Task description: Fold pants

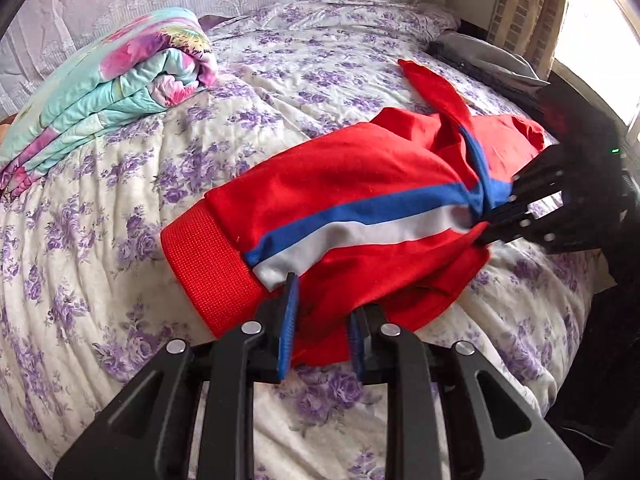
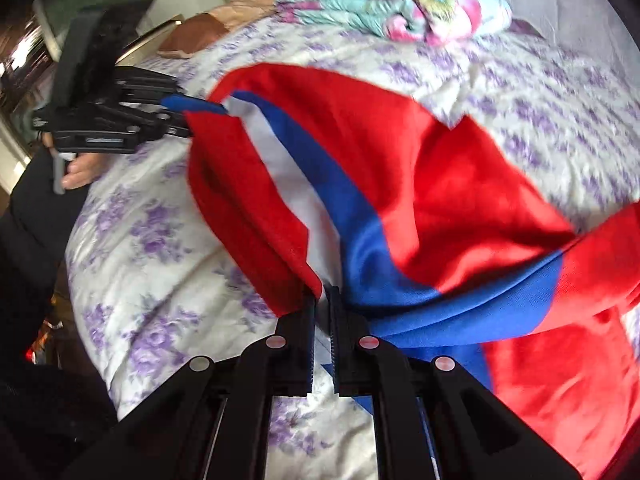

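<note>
Red pants (image 1: 360,184) with a blue and white side stripe are held up over a floral bedspread (image 1: 120,208). My left gripper (image 1: 324,320) is shut on the pants by the red ribbed waistband (image 1: 208,264). My right gripper (image 2: 323,312) is shut on the pants at the stripe, further along the leg; it shows in the left wrist view (image 1: 496,216) at the right. The left gripper also shows in the right wrist view (image 2: 180,116) at the upper left. The pants (image 2: 420,184) hang stretched between them, and one leg end (image 1: 432,84) trails on the bed.
A folded turquoise and pink floral quilt (image 1: 104,88) lies at the bed's far left. A grey pillow (image 1: 480,60) sits at the far right by a bright window. The bedspread (image 2: 152,240) runs under the pants.
</note>
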